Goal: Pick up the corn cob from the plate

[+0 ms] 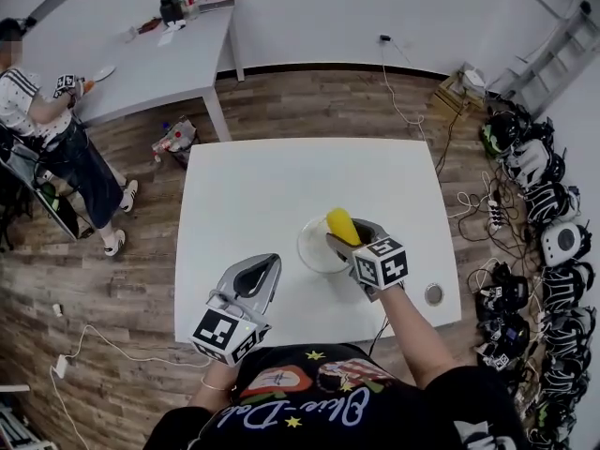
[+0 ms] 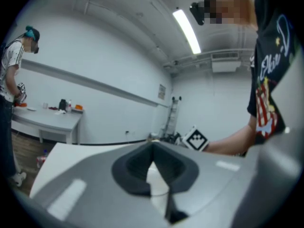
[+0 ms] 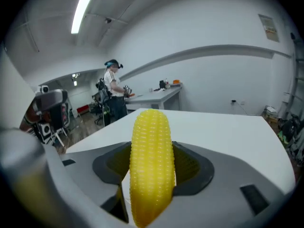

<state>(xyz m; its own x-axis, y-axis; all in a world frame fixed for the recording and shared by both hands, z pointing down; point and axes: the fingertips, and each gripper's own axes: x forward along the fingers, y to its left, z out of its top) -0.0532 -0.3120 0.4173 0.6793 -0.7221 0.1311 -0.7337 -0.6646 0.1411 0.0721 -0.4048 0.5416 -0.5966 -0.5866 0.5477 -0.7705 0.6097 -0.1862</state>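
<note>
Here, 1 corn cob (image 3: 151, 165) clamped, right tool (image 1: 349, 235)

Desk (image 1: 253, 195): far half & left side bare, so room to pass there. Obstacles sit front-right: plate (image 1: 314, 247) w/ right gripper (image 1: 350, 235) just over it, fingers closed on corn cob (image 1: 339, 223). Small round disc (image 1: 433, 294) near front-right corner, apart from plate. Left gripper (image 1: 267, 262) over front-left edge, fingers together. Floor right of desk crowded w/ cables & gear (image 1: 534, 214).
</note>
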